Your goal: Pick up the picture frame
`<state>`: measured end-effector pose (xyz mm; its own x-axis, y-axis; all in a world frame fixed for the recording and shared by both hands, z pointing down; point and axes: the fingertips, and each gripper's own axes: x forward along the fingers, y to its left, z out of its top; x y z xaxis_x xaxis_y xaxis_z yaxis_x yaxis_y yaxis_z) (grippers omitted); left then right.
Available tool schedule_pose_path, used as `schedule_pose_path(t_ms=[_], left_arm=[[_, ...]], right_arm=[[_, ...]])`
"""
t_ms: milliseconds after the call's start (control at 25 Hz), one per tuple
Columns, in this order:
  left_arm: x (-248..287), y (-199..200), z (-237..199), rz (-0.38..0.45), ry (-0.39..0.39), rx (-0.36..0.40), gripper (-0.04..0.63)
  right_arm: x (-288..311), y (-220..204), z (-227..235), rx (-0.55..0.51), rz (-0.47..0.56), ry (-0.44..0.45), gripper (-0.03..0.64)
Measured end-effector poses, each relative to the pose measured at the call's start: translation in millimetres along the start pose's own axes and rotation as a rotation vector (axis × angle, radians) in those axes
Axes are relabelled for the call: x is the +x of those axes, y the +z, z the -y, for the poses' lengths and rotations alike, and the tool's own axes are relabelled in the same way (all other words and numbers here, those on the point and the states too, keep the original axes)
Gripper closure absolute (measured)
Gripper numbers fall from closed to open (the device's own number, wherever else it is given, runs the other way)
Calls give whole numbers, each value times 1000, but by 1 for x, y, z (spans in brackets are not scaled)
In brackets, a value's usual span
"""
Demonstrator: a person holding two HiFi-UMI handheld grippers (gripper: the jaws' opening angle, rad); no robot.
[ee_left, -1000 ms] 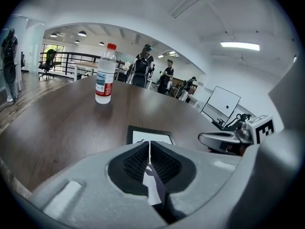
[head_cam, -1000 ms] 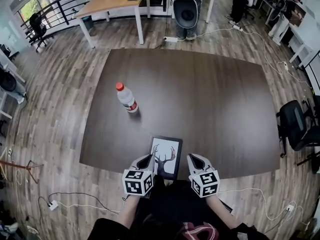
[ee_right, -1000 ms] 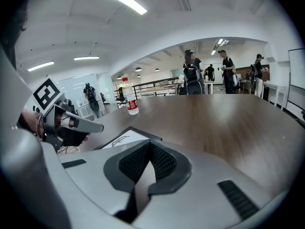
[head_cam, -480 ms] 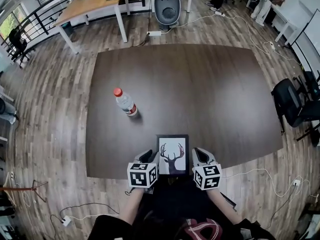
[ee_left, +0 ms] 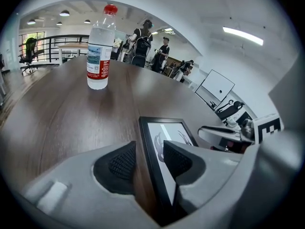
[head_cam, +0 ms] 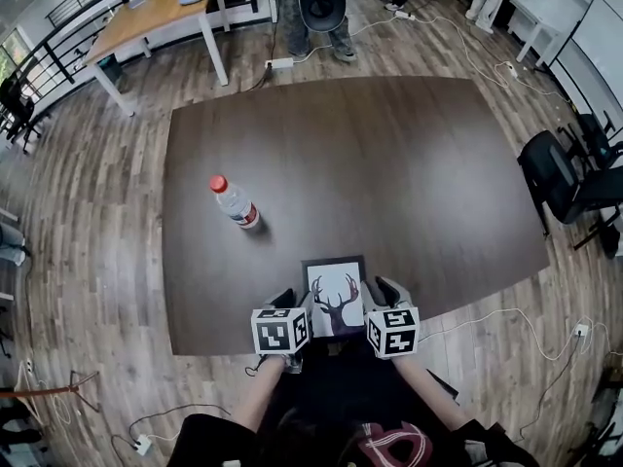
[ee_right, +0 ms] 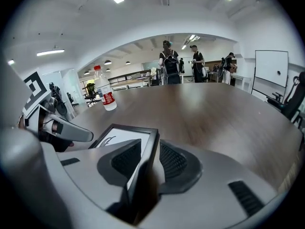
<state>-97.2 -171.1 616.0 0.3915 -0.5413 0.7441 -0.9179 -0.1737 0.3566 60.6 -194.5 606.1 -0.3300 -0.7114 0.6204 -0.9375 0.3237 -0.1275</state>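
Opening hand-held grippers (head_cam: 290,301) (head_cam: 386,289), shut a second ago, astride picture frame (head_cam: 334,292).

A person's two forearms reach out from the near edge, side by side, each hand holding a two-jaw gripper tilted downward and pointing away. The left gripper (head_cam: 288,301) sits at the left, its marker cube facing up; its jaws are opening, with the left edge of the picture frame (head_cam: 336,298) between the pads and a gap showing beside it. The right gripper (head_cam: 389,289) mirrors it, jaws opening around the frame's right edge.
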Motion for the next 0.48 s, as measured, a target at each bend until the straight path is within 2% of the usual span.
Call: schedule_pose_path(t_ms=[320, 480], left_arm=[[9, -8, -1, -46, 28, 26, 410], [15, -16, 0, -83, 34, 11, 410]], right_arm=[[14, -17, -5, -34, -79, -23, 497], [15, -20, -4, -32, -99, -27, 509]])
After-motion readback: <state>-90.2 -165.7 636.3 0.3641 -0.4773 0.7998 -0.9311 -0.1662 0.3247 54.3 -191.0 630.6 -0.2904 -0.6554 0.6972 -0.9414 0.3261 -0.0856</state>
